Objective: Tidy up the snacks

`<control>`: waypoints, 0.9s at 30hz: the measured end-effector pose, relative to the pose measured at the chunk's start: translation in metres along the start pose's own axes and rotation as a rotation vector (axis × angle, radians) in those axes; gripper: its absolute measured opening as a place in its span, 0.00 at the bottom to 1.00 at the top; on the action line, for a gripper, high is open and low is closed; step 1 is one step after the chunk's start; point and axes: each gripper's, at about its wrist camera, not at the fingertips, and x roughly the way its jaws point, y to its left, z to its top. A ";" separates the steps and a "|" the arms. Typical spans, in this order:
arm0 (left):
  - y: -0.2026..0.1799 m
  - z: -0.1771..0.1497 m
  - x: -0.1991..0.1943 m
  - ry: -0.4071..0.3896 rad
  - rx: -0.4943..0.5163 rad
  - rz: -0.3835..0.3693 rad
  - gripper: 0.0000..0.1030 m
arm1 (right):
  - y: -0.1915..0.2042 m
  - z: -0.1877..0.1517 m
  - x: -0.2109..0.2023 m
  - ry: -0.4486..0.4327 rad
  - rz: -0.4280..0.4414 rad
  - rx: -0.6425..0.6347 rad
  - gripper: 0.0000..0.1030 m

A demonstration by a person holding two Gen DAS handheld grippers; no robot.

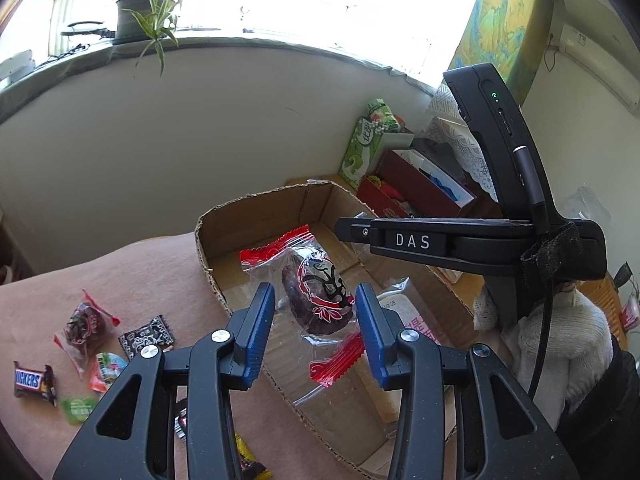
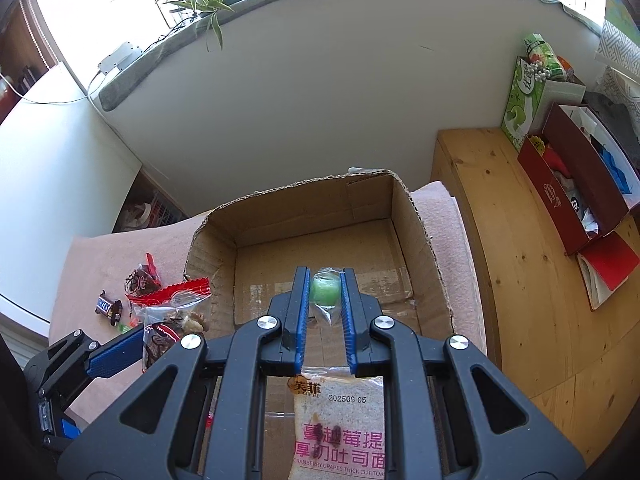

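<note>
- A red-and-clear wrapped date snack (image 1: 316, 296) is held clamped in the left gripper (image 1: 315, 330), over the near left wall of the open cardboard box (image 1: 256, 216).
- A small green wrapped candy (image 2: 326, 290) is pinched between the closed-up fingers of the right gripper (image 2: 325, 316), above the box floor.
- A packet of sliced toast (image 2: 340, 428) is already lying inside the box at its near end.
- The step in hand is judged to be carrying: both snacks are hanging over the box, not yet set down.
- Next, each gripper would need lowering to bare cardboard and spreading apart, clear of the toast.
- More snacks, a Snickers bar (image 1: 34, 382) among them, are left on the pink-covered tabletop (image 1: 140, 280) beside the box.
</note>
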 end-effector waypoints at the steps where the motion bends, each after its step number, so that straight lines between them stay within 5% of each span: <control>1: -0.001 0.000 0.001 0.002 0.001 -0.001 0.40 | -0.001 0.000 0.000 0.000 -0.001 0.002 0.15; 11: -0.010 0.004 0.001 -0.001 0.025 -0.005 0.47 | -0.005 0.001 -0.003 -0.017 -0.021 0.011 0.16; 12: -0.010 0.004 0.000 -0.004 0.025 -0.005 0.48 | -0.005 0.001 -0.004 -0.019 -0.025 0.010 0.20; 14: -0.012 0.004 0.000 -0.007 0.028 -0.004 0.48 | -0.005 0.001 -0.006 -0.031 -0.035 0.008 0.47; 16: -0.013 0.004 -0.001 -0.007 0.029 -0.001 0.48 | -0.006 0.001 -0.011 -0.053 -0.046 0.008 0.61; 27: -0.016 -0.005 -0.019 -0.025 0.026 -0.002 0.48 | 0.002 0.000 -0.031 -0.084 -0.049 0.009 0.70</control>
